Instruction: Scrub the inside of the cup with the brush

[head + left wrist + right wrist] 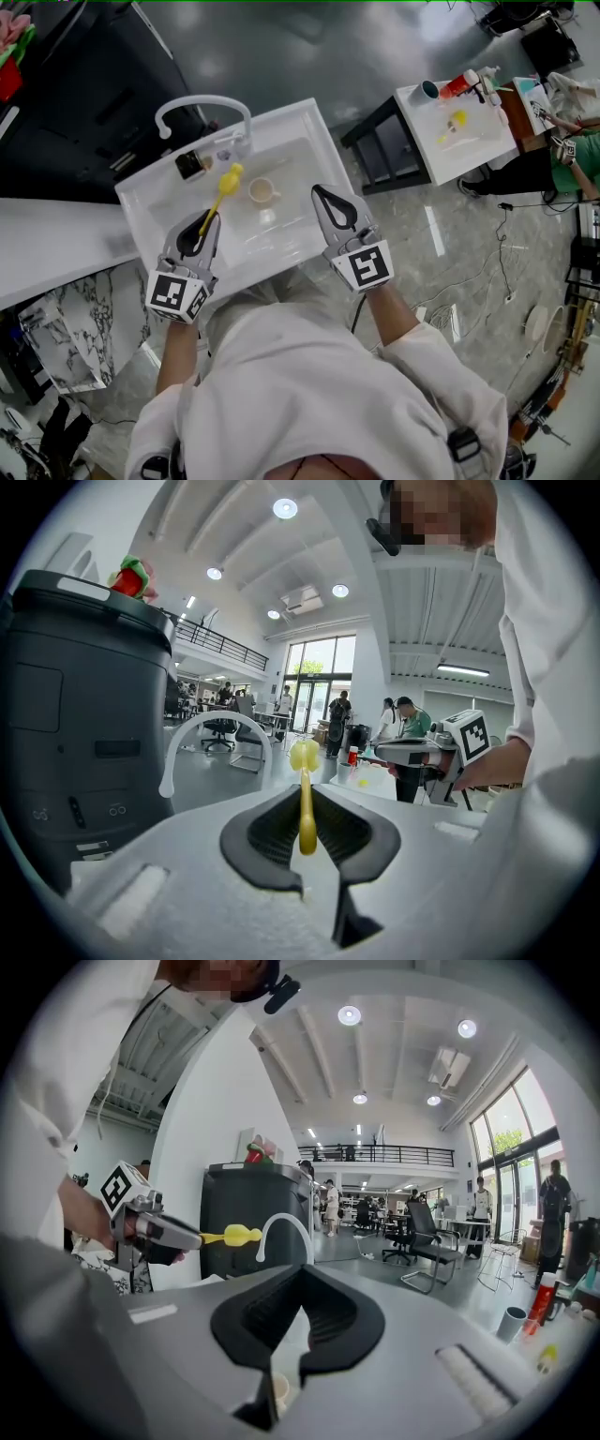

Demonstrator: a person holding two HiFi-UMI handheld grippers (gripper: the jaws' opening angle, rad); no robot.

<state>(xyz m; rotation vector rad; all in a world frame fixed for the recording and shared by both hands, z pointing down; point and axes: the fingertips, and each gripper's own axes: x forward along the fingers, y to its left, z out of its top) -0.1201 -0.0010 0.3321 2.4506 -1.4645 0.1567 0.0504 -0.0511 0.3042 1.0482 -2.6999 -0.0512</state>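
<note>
Left gripper (208, 223) is clamped on the yellow brush (228, 178) over the sink (281, 117), right gripper (321, 195) is shut on nothing, and the cup (262, 191) sits in the sink basin, so I'd say no scrubbing yet.

In the right gripper view the cup (278, 1393) was almost wholly hidden behind the right gripper (300, 1283); only a pale sliver was seen through the gap below its closed fingers. In the head view the sink's (300, 117) near rim was partly covered by the left gripper (208, 220), and the items on the far table (469, 155) were too small to be told.
</note>
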